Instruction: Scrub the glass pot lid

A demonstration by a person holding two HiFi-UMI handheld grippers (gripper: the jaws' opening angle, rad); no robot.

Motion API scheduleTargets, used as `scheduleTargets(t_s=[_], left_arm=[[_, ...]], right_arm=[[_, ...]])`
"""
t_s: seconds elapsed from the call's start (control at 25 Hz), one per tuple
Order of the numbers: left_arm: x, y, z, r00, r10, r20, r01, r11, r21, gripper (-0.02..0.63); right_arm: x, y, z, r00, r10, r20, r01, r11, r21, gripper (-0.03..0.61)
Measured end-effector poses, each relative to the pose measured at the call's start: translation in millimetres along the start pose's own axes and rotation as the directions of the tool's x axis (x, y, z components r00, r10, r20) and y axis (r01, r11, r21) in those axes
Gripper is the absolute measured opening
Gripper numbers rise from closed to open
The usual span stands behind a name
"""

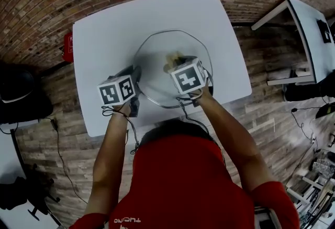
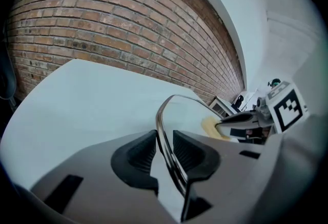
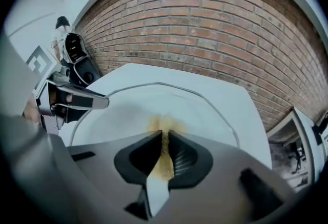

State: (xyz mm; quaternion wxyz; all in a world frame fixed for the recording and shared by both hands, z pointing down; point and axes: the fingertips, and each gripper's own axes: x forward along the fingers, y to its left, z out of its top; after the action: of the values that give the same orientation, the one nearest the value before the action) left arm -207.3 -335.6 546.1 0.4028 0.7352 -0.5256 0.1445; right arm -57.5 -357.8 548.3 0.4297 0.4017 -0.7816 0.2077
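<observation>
Red shirt (image 1: 178, 181) up close, both arms stretched over the white table (image 1: 99, 39). Left gripper (image 2: 165, 152) has its jaws clamped on the metal rim of the glass pot lid (image 1: 157, 84), at the lid's left edge, mid-table. Right gripper (image 3: 163, 155), jaws narrow, pinches a yellow sponge (image 3: 163, 124) against the glass near the middle.
</observation>
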Motion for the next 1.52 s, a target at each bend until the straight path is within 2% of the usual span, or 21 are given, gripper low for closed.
scheduleTargets(t_s=[0.24, 0.4, 0.48, 0.56, 0.72, 0.84, 1.0, 1.2, 1.52], left_arm=[[0.1, 0.2, 0.5, 1.0, -0.004, 0.002, 0.004, 1.0, -0.005, 0.11], [0.2, 0.1, 0.5, 1.0, -0.001, 0.003, 0.001, 1.0, -0.008, 0.11], [0.1, -0.3, 0.7, 1.0, 0.0, 0.004, 0.0, 1.0, -0.01, 0.11], [0.1, -0.5, 0.7, 1.0, 0.0, 0.006, 0.0, 1.0, -0.012, 0.109], [-0.6, 0.7, 0.8, 1.0, 0.001, 0.008, -0.001, 1.0, -0.018, 0.109], [-0.7, 0.3, 0.6, 1.0, 0.001, 0.006, -0.001, 1.0, -0.02, 0.109], [-0.6, 0.2, -0.5, 1.0, 0.001, 0.009, -0.001, 1.0, -0.019, 0.109], [-0.4, -0.2, -0.4, 1.0, 0.003, 0.011, -0.003, 1.0, -0.02, 0.109], [0.2, 0.2, -0.4, 1.0, 0.005, 0.013, -0.004, 1.0, -0.024, 0.109]], right_arm=[[-27.7, -69.9, -25.2, 0.99, -0.137, -0.038, 0.139, 0.988, 0.06, 0.052], [-35.3, -72.9, -25.6, 0.991, -0.132, 0.004, 0.132, 0.988, 0.081, 0.052], [-43.0, -49.6, -22.4, 0.996, -0.087, 0.018, 0.085, 0.994, 0.073, 0.052], [-50.2, -9.8, -15.9, 0.999, 0.003, 0.044, -0.005, 0.999, 0.044, 0.052], [-57.1, 72.5, -15.0, 0.985, 0.168, 0.038, -0.166, 0.985, -0.036, 0.052], [-53.9, 104.2, -19.7, 0.976, 0.219, 0.013, -0.218, 0.973, -0.08, 0.054], [-47.1, 118.4, -32.9, 0.969, 0.245, -0.031, -0.247, 0.964, -0.099, 0.052], [-45.9, 95.1, -48.9, 0.978, 0.204, -0.051, -0.207, 0.975, -0.078, 0.054], [-60.6, 15.8, -70.5, 0.996, 0.079, -0.038, -0.077, 0.996, 0.035, 0.054]])
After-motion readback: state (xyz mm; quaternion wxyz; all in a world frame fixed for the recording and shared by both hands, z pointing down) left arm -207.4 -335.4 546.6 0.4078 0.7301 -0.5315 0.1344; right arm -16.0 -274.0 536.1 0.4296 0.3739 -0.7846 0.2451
